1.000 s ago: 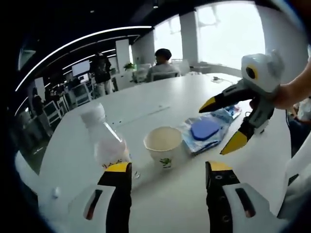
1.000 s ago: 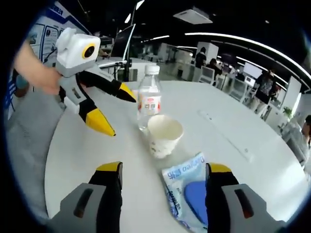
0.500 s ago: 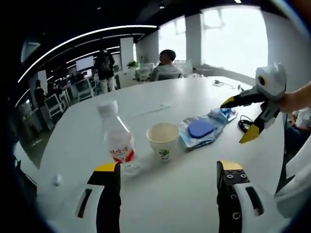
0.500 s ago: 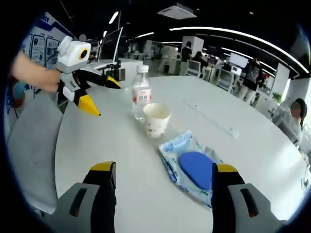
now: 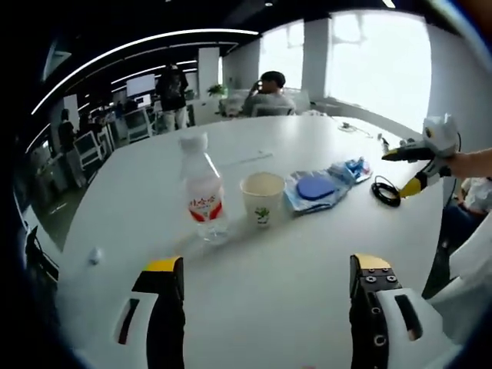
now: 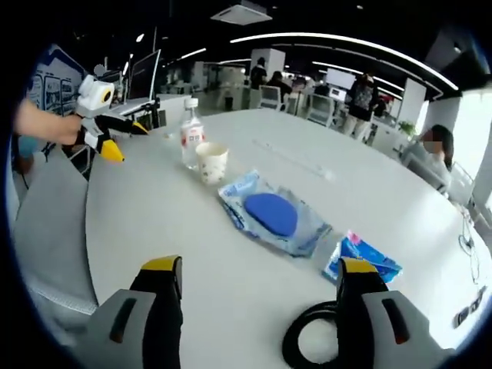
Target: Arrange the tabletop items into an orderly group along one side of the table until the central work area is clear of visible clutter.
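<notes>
Left gripper view is sitting above the table's [image 5: 261, 292] near edge, looking across it toward the bright windows, with the bottle [image 5: 204, 201] and paper cup [image 5: 262, 198] at mid range and the right gripper [image 5: 411, 169] showing far right. Right gripper view is looking the other way down the same table from its opposite end, with the black cable loop [image 6: 311, 338] right at its jaws and the left gripper [image 6: 123, 138] far left. Both are sharing the bottle, cup and blue packet [image 5: 317, 188] row, seen from opposite sides.
</notes>
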Demonstrator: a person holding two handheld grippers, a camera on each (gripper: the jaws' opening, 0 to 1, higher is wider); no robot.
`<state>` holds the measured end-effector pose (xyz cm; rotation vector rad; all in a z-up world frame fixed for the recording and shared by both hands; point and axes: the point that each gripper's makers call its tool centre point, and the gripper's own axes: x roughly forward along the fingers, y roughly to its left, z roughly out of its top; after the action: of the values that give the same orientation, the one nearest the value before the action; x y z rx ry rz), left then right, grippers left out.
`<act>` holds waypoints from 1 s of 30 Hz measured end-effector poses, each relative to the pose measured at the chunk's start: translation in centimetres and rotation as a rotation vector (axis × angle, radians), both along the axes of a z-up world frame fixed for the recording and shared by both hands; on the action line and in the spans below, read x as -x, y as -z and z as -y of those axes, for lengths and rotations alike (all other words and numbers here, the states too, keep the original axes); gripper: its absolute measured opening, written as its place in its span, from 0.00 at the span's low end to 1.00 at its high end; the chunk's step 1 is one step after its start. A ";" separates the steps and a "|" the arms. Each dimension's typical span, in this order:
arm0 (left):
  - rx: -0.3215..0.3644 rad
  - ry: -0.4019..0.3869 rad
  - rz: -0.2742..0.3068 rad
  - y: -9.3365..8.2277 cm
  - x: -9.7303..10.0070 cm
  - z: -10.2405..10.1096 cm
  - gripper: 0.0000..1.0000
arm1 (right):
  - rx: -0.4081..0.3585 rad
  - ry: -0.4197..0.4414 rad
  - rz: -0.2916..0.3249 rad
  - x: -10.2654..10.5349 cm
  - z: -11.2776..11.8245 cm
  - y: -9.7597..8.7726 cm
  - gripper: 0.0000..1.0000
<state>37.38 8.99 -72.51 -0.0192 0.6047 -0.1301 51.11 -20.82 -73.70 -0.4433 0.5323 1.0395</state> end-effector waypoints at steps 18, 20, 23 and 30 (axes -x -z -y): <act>0.102 -0.076 -0.005 -0.5 3.0 -1.0 0.89 | 0.004 0.298 -0.091 0.9 13.6 0.8 0.88; 0.108 -0.078 -0.016 -0.3 3.3 -0.8 0.90 | 0.003 0.319 -0.101 1.3 14.5 1.0 0.88; 0.105 -0.073 -0.027 -0.1 3.6 -0.6 0.90 | 0.003 0.345 -0.112 1.5 15.8 1.5 0.88; 0.115 -0.077 -0.029 -0.2 3.6 -0.3 0.90 | 0.017 0.365 -0.131 1.9 16.7 2.0 0.87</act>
<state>33.82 9.27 -72.32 -0.1554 0.6239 -0.0897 49.20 -37.54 -75.72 -0.2800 0.7095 0.7162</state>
